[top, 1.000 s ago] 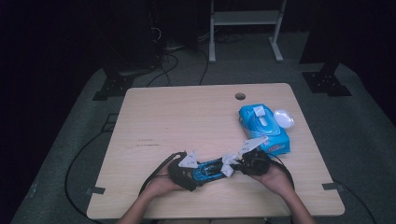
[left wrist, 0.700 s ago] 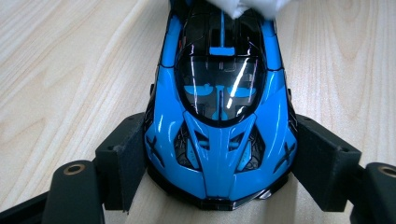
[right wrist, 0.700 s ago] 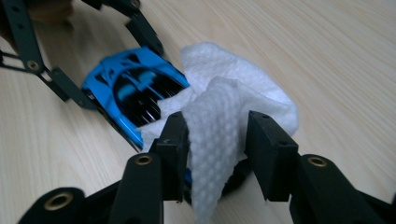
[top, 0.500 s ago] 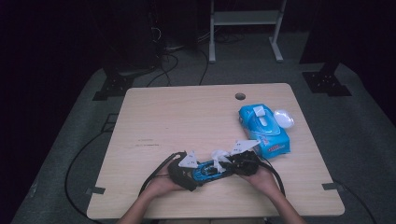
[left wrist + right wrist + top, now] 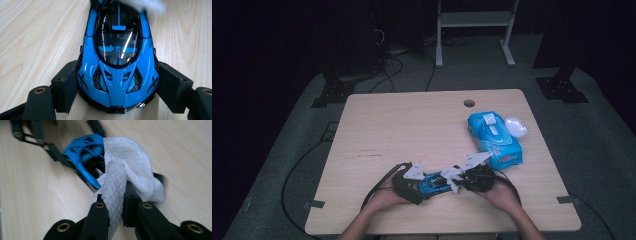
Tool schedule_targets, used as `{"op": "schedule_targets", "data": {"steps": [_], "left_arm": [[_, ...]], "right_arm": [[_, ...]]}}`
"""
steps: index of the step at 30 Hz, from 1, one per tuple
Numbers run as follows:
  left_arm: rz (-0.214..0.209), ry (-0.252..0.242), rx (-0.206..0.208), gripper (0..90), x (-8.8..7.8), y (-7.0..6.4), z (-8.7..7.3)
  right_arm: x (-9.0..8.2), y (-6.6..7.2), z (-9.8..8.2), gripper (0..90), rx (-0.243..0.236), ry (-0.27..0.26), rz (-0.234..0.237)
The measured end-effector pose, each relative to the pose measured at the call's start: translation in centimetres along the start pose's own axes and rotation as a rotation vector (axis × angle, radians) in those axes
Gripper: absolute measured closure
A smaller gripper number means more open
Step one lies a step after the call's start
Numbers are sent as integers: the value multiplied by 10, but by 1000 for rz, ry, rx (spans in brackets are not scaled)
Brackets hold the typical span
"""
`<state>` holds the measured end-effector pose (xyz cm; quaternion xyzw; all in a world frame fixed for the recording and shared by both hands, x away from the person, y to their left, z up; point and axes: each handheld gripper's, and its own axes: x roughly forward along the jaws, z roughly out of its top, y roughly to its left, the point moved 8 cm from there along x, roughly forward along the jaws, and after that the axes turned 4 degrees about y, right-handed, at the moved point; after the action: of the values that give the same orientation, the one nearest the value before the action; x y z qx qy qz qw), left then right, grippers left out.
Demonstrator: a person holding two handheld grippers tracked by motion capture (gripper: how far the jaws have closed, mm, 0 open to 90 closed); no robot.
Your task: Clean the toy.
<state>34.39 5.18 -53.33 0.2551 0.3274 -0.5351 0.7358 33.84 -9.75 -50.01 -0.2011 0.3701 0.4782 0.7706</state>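
A blue and black toy car (image 5: 117, 62) lies on the wooden table (image 5: 412, 125) near its front edge. My left gripper (image 5: 117, 92) is shut on the car's nose, one pad (image 5: 65, 87) pressing on each side. In the high view the car (image 5: 434, 183) sits between both hands. My right gripper (image 5: 116, 202) is shut on a white wet wipe (image 5: 125, 165), and its jaws have just closed tighter on it. The wipe rests against the car's rear (image 5: 85, 155), and its blurred edge (image 5: 147, 5) lies over the tail.
A blue pack of wipes (image 5: 494, 137) lies at the right of the table with its white lid (image 5: 516, 126) flipped open. A round cable hole (image 5: 469, 103) sits near the far edge. Black cables trail from both grippers off the front edge.
My right gripper has shifted a little to the left along the car with the wipe. The left gripper and the car have stayed in place.
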Motion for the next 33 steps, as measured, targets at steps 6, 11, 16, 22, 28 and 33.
{"op": "schedule_targets", "data": {"steps": [6,11,16,22,28,33], "left_arm": [[0,2,8,254,0,0,0],[-3,-2,5,254,0,0,0],[-3,-3,-4,254,0,0,0],[-3,-1,4,254,0,0,0],[-5,-4,0,255,1,0,1],[-4,1,2,255,1,0,1]], "right_arm": [[-2,-6,1,833,-11,28,-38],[-2,-11,-2,832,36,-1,-42],[10,6,13,831,-11,-25,-16],[3,-8,3,834,21,2,-40],[17,17,22,834,-35,-44,-5],[41,36,39,836,-59,-32,66]]}}
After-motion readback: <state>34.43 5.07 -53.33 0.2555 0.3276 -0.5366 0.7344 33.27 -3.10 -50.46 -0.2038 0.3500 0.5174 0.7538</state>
